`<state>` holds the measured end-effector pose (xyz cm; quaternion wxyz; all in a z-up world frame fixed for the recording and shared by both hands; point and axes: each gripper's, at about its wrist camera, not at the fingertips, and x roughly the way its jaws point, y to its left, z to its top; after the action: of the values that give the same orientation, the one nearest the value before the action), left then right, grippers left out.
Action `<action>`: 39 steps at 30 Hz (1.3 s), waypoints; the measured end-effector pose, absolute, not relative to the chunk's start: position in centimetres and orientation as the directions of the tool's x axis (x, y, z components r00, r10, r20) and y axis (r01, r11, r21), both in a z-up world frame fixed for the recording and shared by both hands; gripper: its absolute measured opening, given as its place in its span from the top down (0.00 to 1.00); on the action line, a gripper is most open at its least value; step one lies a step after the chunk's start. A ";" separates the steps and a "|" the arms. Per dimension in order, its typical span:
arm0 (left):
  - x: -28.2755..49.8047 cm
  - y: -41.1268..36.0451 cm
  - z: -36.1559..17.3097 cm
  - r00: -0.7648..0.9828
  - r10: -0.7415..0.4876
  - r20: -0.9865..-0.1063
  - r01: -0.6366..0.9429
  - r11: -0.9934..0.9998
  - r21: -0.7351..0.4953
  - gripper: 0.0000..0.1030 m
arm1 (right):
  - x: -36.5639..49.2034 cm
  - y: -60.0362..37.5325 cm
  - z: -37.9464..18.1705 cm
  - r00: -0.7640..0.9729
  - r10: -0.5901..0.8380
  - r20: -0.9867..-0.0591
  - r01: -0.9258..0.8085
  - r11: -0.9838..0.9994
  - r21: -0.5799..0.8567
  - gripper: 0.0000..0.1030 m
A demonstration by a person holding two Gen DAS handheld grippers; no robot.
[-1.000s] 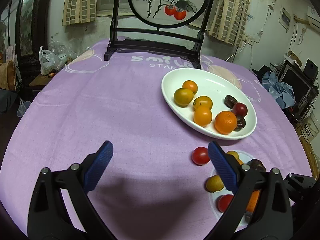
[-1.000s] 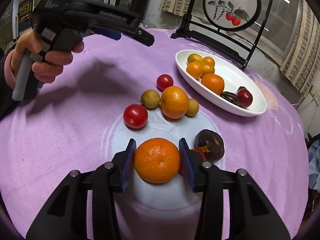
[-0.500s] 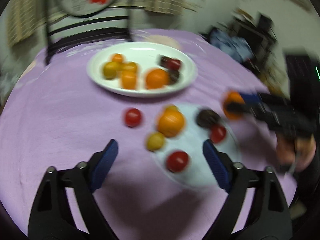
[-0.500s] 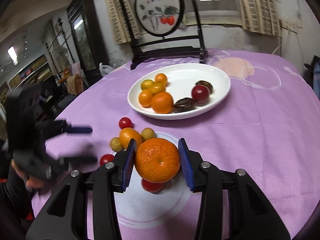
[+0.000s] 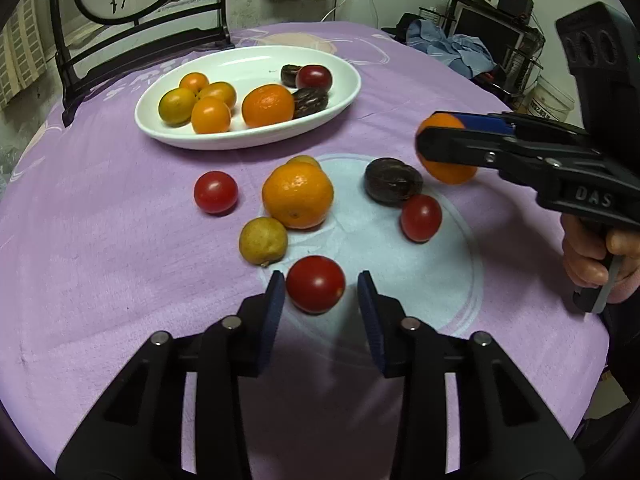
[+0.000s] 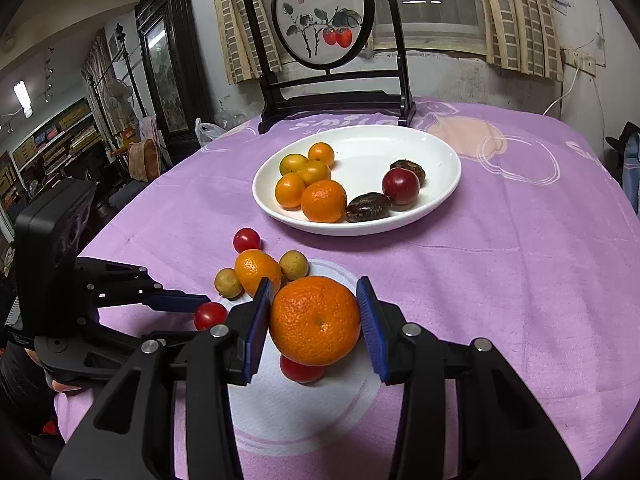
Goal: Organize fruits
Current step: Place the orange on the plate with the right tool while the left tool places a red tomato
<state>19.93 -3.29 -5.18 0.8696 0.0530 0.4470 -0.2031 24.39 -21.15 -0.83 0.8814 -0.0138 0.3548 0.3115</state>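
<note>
My right gripper (image 6: 316,320) is shut on an orange (image 6: 315,320) and holds it above the cloth; the orange also shows in the left wrist view (image 5: 448,170). My left gripper (image 5: 322,306) is open, its pads either side of a red tomato (image 5: 315,284) on the cloth, with small gaps on both sides. A white oval plate (image 5: 340,98) holds several oranges, kumquats, a red fruit and dark fruits. Loose on the cloth lie another orange (image 5: 298,195), a yellow-green kumquat (image 5: 263,241), two more tomatoes (image 5: 215,192) (image 5: 421,217) and a dark fruit (image 5: 392,181).
A round table with a purple cloth (image 5: 100,240). A black framed screen with a persimmon painting (image 6: 320,20) stands behind the plate. The person's hand (image 5: 600,256) holds the right gripper's handle at the table's right edge.
My left gripper swung right, came down to the tomato and narrowed its jaws around it. My right gripper lifted the orange off the cloth and turned toward the plate.
</note>
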 end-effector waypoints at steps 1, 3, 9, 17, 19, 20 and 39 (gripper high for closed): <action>20.0 -3.3 -5.3 0.517 -0.301 -0.801 0.396 0.914 -0.087 0.64 | 24.4 -21.1 -0.8 0.554 0.540 -0.634 -0.559 0.805 0.197 0.58; 20.1 -3.5 -5.5 0.515 -0.288 -0.807 0.391 0.917 -0.078 0.64 | 24.4 -21.1 -0.8 0.555 0.539 -0.634 -0.559 0.806 0.195 0.58; 20.3 -3.7 -5.9 0.511 -0.280 -0.813 0.389 0.918 -0.072 0.69 | 24.3 -21.1 -0.7 0.557 0.541 -0.630 -0.561 0.804 0.195 0.58; 19.4 -3.5 -4.2 0.548 -0.324 -0.772 0.400 0.911 -0.099 0.70 | 24.0 -20.8 -0.4 0.513 0.609 -0.605 -0.607 0.756 0.246 0.58; 19.4 -3.5 -3.3 0.566 -0.346 -0.748 0.404 0.908 -0.114 0.70 | 24.2 -20.6 -0.1 0.500 0.642 -0.581 -0.622 0.733 0.275 0.58; 19.5 -3.4 -2.8 0.579 -0.353 -0.735 0.401 0.908 -0.120 0.70 | 24.4 -20.5 0.2 0.501 0.652 -0.569 -0.622 0.728 0.287 0.58; 34.0 0.0 0.2 0.726 -0.177 -0.664 0.113 0.984 -0.140 0.70 | 37.0 -18.2 0.1 0.611 0.561 -0.559 -0.461 0.826 0.324 0.58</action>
<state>33.98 -0.04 0.18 0.9280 -0.0447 0.3615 -0.0782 37.03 -18.16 0.07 0.8943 0.0739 0.3363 0.2856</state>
